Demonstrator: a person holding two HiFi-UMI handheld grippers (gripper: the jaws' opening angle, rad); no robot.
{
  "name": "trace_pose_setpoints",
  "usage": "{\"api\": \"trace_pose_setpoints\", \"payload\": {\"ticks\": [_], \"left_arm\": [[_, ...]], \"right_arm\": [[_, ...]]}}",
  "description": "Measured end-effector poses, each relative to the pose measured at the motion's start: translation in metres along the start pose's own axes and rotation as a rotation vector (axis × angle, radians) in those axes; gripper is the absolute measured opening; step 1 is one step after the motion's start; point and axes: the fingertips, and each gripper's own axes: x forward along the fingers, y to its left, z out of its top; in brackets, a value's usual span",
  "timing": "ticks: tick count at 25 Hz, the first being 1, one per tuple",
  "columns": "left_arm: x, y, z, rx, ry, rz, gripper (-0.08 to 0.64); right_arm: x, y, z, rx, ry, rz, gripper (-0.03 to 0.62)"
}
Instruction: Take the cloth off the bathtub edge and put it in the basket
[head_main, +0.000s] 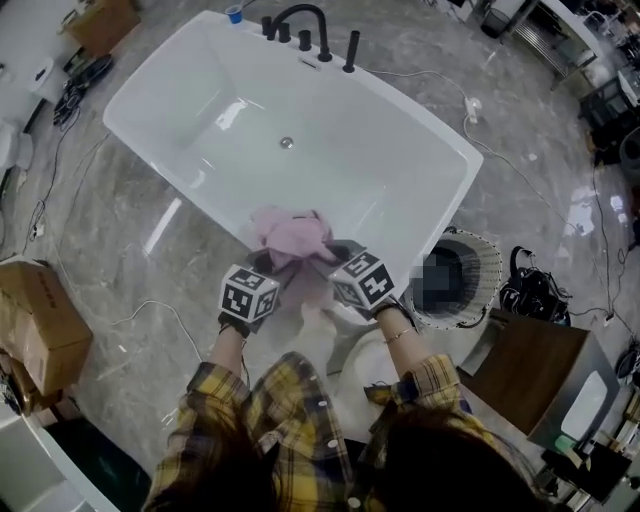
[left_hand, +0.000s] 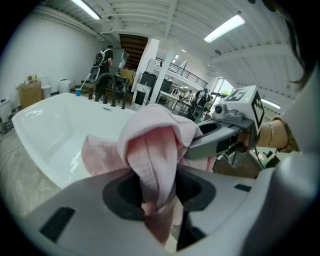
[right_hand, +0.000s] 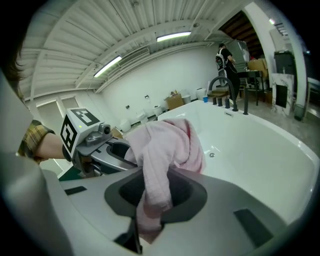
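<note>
- Left tool (head_main: 268, 264) and right tool (head_main: 336, 252) each pinch a bunched fold of the pink cloth (head_main: 292, 236), jaws nearly closed.
- It looks light, soft and floppy; gathered folds should grip best.

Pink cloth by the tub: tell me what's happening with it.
A person holds a gripper in each hand. The left gripper and the right gripper are both shut on the pink cloth, holding it bunched over the near edge of the white bathtub. The basket stands on the floor to the person's right; the cloth is not in it yet.
</note>
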Motion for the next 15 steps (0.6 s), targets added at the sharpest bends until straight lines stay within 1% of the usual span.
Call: {"api": "trace_pose_setpoints", "payload": {"ticks": [2,5,11,15], "left_arm": [[0.007,-0.018,0.016,0.021,-0.016,-0.019,0.163],[0.018,-0.047,0.036,0.047,-0.032,-0.039,0.163],[0.040,-0.108,0.069,0.102,-0.050,-0.082,0.161],[0.052,-0.153,0.091,0.125,-0.077,-0.112,0.161]], "right_arm": [[-0.022,-0.005,0.005,0.010,-0.041,-0.008,0.086],[-0.054,-0.014,0.008,-0.009,-0.072,-0.040,0.084],[-0.122,-0.038,-0.001,0.011,-0.131,-0.083,0.084],[-0.172,-0.050,-0.005,0.002,-0.170,-0.121,0.084]]}}
